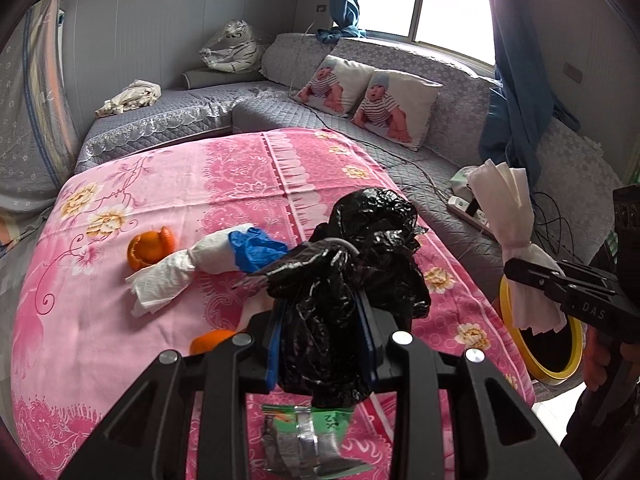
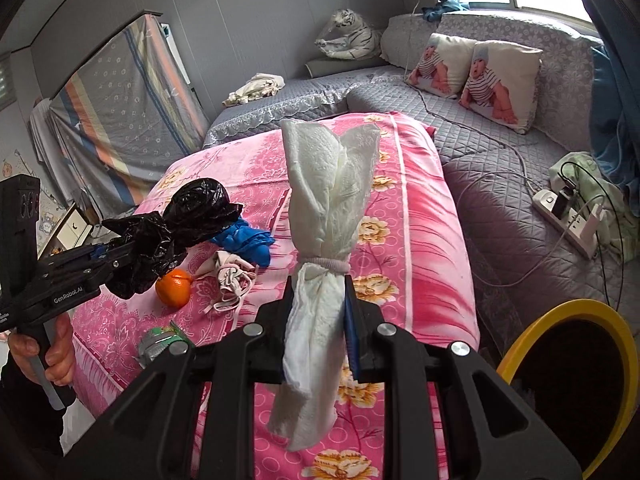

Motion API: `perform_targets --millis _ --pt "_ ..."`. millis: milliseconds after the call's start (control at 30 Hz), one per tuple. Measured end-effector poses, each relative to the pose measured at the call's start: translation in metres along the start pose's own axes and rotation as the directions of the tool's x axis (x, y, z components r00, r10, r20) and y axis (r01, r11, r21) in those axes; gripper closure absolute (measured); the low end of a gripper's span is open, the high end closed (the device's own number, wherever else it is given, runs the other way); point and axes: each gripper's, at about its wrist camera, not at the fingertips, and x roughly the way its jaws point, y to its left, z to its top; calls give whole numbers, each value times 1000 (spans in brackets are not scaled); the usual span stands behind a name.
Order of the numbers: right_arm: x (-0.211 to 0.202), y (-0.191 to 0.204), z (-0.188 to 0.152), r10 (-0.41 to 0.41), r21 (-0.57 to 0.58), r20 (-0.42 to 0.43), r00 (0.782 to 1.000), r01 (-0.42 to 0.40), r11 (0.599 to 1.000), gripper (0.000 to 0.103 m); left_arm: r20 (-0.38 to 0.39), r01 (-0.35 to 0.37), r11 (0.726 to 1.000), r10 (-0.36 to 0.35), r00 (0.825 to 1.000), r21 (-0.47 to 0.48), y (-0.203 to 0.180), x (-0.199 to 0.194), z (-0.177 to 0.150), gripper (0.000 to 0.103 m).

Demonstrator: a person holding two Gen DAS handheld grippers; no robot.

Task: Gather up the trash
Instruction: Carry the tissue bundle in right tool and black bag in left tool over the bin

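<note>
My left gripper (image 1: pixel 322 320) is shut on a crumpled black plastic bag (image 1: pixel 372 240), held above the pink flowered cloth (image 1: pixel 160 184). My right gripper (image 2: pixel 320 292) is shut on a white paper-towel bundle (image 2: pixel 328 184) tied with a band, standing upright. The left wrist view shows that right gripper (image 1: pixel 532 276) and bundle (image 1: pixel 508 208) over a yellow-rimmed bin (image 1: pixel 540 368). On the cloth lie orange peel (image 1: pixel 150 250), a tissue roll with a blue glove (image 1: pixel 256 250) and a green wrapper (image 1: pixel 308 436). The left gripper (image 2: pixel 116 256) hangs above an orange (image 2: pixel 174 286).
The yellow-rimmed bin (image 2: pixel 516 356) stands on the floor at the cloth's right edge. A grey quilted sofa (image 2: pixel 500 184) wraps round behind, carrying a power strip (image 2: pixel 568 216) with cables, two printed pillows (image 2: pixel 500 80) and a toy tiger (image 2: pixel 352 36). A crumpled pale cloth (image 2: pixel 232 276) lies by the orange.
</note>
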Motion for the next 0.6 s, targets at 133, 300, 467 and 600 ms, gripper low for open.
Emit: perform_targets --millis 133,300,467,600 --pt "-11 -21 -2 -36 36 17 999 35 999 83 -4 44 998 -44 999 38 -26 7 7 74" --pt "-24 -48 -7 -77 90 38 996 74 993 83 -15 91 992 -90 996 85 -57 18 13 74" --pt "-40 -76 -14 -129 145 58 990 120 982 83 -33 142 984 -139 990 109 -82 29 15 74" --pt "-51 -95 -20 -172 187 66 983 157 970 83 -54 182 975 -176 983 126 -103 39 16 74"
